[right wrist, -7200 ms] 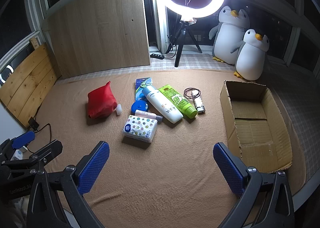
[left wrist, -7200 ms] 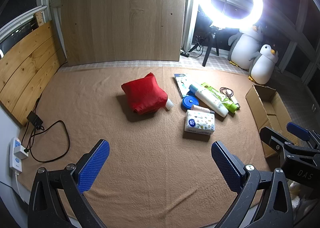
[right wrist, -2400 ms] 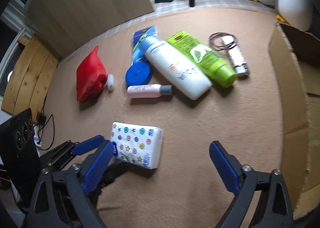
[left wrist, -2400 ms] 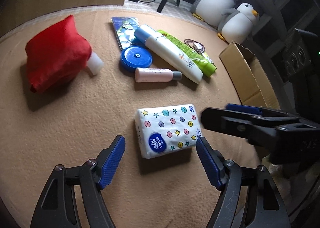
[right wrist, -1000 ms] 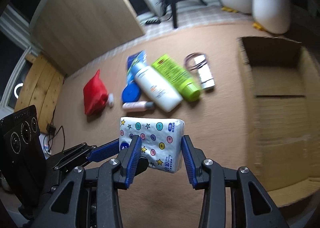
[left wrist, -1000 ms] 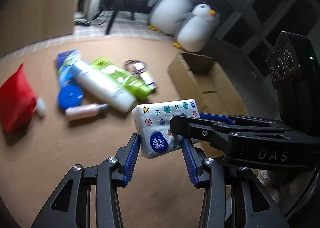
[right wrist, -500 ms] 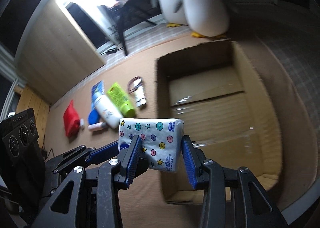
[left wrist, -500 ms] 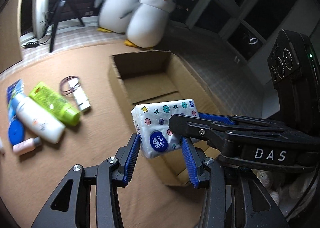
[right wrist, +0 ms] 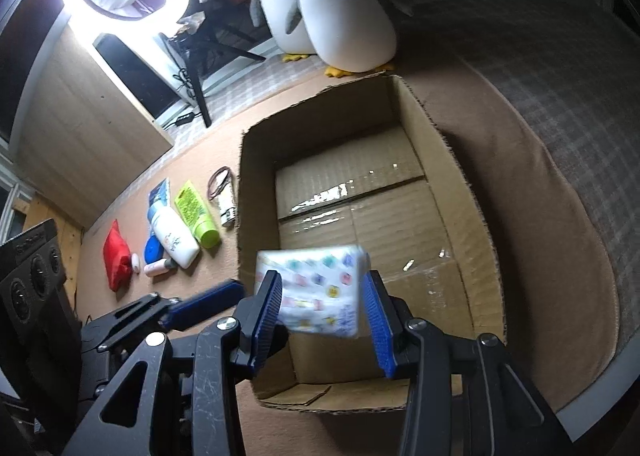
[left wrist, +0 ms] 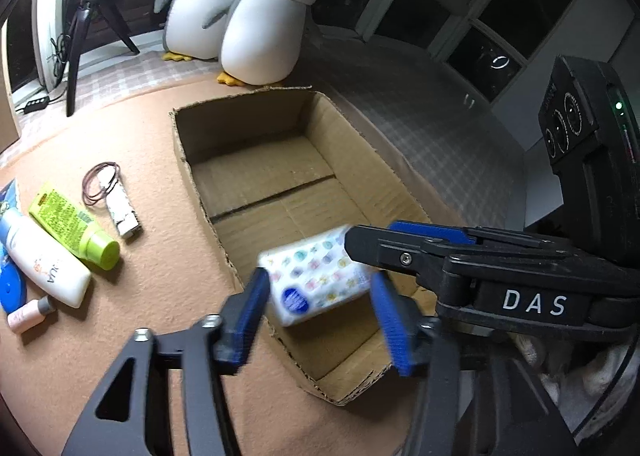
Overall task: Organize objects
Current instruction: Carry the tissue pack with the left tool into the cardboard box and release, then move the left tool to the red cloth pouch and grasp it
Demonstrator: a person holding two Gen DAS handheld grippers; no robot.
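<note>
Tissue pack [left wrist: 316, 276] blurred (edges smeared) between claws

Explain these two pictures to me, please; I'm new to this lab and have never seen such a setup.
There is no robot here. A person holds a hand-held gripper in each hand, and each has a wide-angle camera looking along its two blue fingers. One picture is from the left gripper, the other from the right gripper; each view also catches the other tool from the side.

Both are over an open cardboard box on a brown mat. Between the fingers is a tissue pack, blurred. Both grippers' jaws have just been opening, and gaps show beside the pack, so it seems to be dropping into the box.

Left on the mat: a green tube, a white bottle, a blue lid, a small pink bottle, a red pouch. Two plush penguins sit behind.
</note>
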